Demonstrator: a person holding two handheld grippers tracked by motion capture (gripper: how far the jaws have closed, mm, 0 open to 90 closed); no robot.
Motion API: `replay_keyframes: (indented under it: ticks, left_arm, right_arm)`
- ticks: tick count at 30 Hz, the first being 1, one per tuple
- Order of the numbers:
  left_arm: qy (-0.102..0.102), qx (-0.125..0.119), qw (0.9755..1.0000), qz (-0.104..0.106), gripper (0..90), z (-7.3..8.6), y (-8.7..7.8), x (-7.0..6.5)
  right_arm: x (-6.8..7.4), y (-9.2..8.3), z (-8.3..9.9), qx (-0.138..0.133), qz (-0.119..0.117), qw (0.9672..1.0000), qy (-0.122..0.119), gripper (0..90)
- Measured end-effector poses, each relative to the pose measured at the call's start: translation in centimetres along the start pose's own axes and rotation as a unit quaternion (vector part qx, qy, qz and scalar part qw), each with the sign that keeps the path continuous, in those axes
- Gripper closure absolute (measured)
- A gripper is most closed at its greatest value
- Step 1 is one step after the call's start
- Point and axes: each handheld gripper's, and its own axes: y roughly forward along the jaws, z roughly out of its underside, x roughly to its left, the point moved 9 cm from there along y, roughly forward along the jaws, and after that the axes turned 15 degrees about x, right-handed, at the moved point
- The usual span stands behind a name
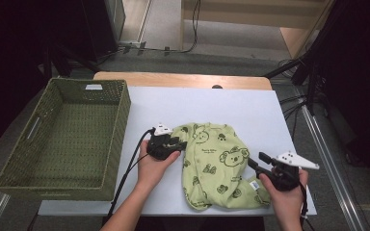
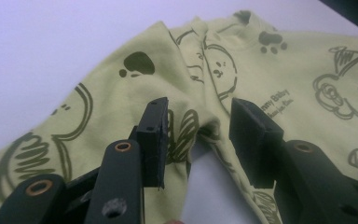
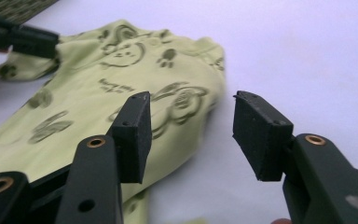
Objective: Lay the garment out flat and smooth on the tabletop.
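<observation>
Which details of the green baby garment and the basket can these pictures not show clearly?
- Small printed words on the green garment: too small and soft in the left gripper view.
- White label at the garment's hem: too small in the high view.
- Garment's underside: hidden by its own folds.
- Basket near wall, inner face: turned away in the high view.

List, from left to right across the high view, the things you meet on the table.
Green woven rectangular basket → left tool → light green printed baby garment → right tool.

Gripper (image 2: pixel 198 140) open over green garment (image 2: pixel 270 70).
</observation>
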Motion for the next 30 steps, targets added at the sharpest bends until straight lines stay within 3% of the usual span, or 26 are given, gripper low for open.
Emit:
replay_keyframes:
  ticks: [7,10,13,14,16,19,22,25,27,30]
  left_arm:
    - [0.008,0.029,0.9995,-0.007,71.1,0.8,1.1,0.2]
    - [0.013,0.035,0.9993,-0.008,78.3,0.9,1.3,0.1]
    - [0.015,0.036,0.9992,-0.008,81.4,1.0,1.3,0.0]
    - [0.014,0.036,0.9992,-0.007,81.8,1.0,1.3,0.0]
    - [0.014,0.035,0.9993,-0.006,82.3,1.1,1.3,0.0]
    - [0.014,0.033,0.9993,-0.007,82.8,1.2,1.2,0.0]
    - [0.011,0.031,0.9994,-0.004,83.1,1.3,1.2,0.0]
    - [0.011,0.03,0.9995,-0.005,83.1,1.3,1.2,0.0]
    - [0.011,0.031,0.9995,-0.004,83.2,1.3,1.2,0.0]
    - [0.009,0.031,0.9995,-0.003,83.2,1.3,1.2,0.1]
  right_arm:
    - [-2.5,3.5,-2.0,0.046,0.0,0.9986,0.024,44.5]
    - [-3.1,5.3,-2.3,0.067,-0.019,0.9964,0.048,45.0]
    - [-2.6,6.8,-2.5,0.086,-0.048,0.9939,0.051,47.8]
    - [-2.2,7.2,-2.6,0.09,-0.063,0.9926,0.051,49.2]
    - [-1.0,7.8,-2.7,0.1,-0.083,0.9905,0.045,60.4]
    - [0.7,8.2,-3.2,0.097,-0.072,0.9926,0.011,80.4]
    - [2.5,8.0,-4.3,0.078,-0.06,0.9951,-0.011,83.0]
    - [5.4,7.8,-5.3,0.062,-0.048,0.9955,-0.052,83.1]
    - [7.9,8.0,-5.5,0.06,-0.047,0.993,-0.091,83.0]
    - [11.0,9.1,-4.9,0.079,-0.049,0.9861,-0.138,82.5]
